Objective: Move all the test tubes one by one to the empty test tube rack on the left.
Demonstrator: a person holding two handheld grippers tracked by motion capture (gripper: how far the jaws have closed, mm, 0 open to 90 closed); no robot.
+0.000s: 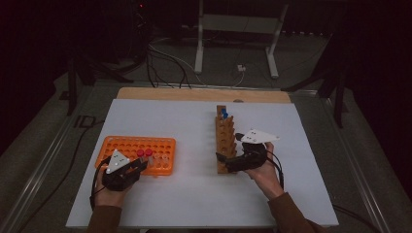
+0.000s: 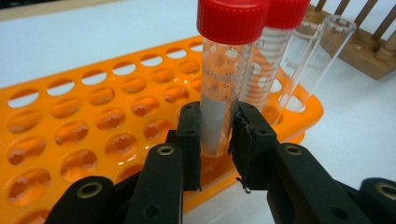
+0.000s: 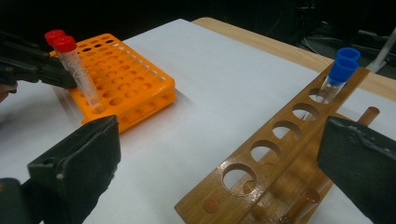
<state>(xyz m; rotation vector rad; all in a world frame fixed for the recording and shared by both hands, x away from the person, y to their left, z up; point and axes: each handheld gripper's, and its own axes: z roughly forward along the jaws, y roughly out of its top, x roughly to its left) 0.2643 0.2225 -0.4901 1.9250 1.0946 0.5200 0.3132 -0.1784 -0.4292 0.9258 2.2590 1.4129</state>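
A red-capped tube (image 2: 229,60) stands in a hole near the right end of the orange rack (image 2: 70,116). My left gripper (image 2: 218,114) is shut on its lower body, one pad on each side. A second red-capped tube (image 2: 275,42) and clear uncapped tubes (image 2: 322,51) stand just behind it. In the high view my left gripper (image 1: 141,165) is at the rack's (image 1: 126,145) near right corner. My right gripper (image 1: 224,162) sits at the near end of the wooden rack (image 1: 224,131). Its jaws (image 3: 222,140) are open wide, with the wooden rack (image 3: 280,140) between them and nothing gripped. Blue-capped tubes (image 3: 343,65) stand at the far end.
The racks rest on a white sheet (image 1: 194,184) over a wooden table (image 1: 204,93). Bare sheet lies between the two racks. Most holes of the orange rack (image 3: 126,79) hold nothing. Beyond the table are cables and a stand's feet (image 1: 233,48) on the floor.
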